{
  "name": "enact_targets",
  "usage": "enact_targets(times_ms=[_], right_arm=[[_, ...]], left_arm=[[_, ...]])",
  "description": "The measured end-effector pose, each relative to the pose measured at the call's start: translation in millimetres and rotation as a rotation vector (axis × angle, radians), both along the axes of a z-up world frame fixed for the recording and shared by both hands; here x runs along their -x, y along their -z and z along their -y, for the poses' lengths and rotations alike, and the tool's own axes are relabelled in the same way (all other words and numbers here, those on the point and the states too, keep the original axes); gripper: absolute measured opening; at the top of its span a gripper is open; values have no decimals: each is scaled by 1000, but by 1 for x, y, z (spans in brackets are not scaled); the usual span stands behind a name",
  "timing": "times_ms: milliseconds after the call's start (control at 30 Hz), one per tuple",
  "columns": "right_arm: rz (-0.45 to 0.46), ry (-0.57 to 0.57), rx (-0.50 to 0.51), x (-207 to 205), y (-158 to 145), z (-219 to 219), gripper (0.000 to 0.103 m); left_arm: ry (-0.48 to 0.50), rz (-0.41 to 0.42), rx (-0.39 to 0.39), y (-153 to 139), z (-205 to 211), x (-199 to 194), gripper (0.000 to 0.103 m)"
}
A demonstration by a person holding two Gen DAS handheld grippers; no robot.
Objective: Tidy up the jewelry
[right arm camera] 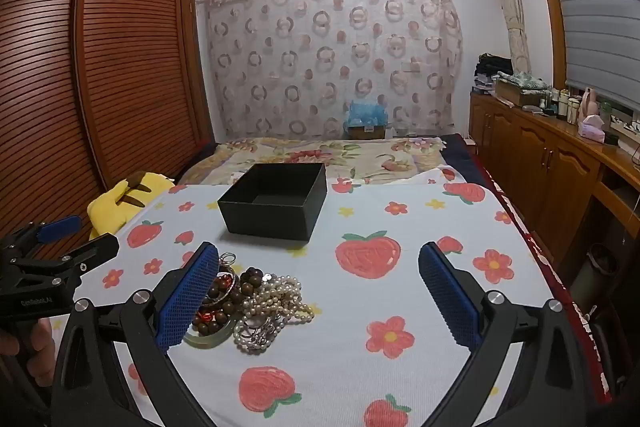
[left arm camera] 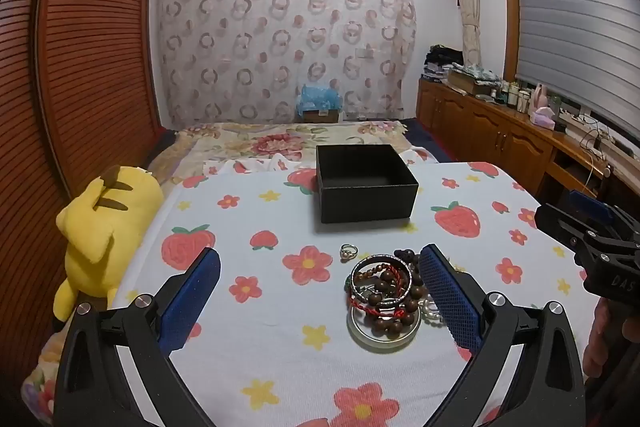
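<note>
A pile of jewelry lies on the strawberry-print cloth: brown wooden beads, a red cord bracelet, silver bangles and a pale jade bangle. A small ring lies just beyond it. In the right wrist view the pile also shows a pearl necklace. An open, empty black box stands further back and also shows in the right wrist view. My left gripper is open above the cloth, the pile by its right finger. My right gripper is open, the pile by its left finger.
A yellow plush toy lies at the cloth's left edge. A louvred wooden wardrobe stands to the left, and wooden cabinets with clutter on top to the right. A floral bedspread lies behind the box.
</note>
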State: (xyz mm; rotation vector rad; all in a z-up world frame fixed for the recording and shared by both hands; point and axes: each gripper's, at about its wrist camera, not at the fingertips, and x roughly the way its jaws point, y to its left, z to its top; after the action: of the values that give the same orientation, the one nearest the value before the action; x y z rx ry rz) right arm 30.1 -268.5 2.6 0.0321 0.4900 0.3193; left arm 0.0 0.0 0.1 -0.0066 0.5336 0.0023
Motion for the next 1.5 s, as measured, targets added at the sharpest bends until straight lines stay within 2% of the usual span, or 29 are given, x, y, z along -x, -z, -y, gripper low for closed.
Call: enact_targets(times_ms=[1500], right_arm=[[8, -1, -15, 2, -2, 0, 101]], left_arm=[[-2, 21, -3, -5, 0, 3, 96]])
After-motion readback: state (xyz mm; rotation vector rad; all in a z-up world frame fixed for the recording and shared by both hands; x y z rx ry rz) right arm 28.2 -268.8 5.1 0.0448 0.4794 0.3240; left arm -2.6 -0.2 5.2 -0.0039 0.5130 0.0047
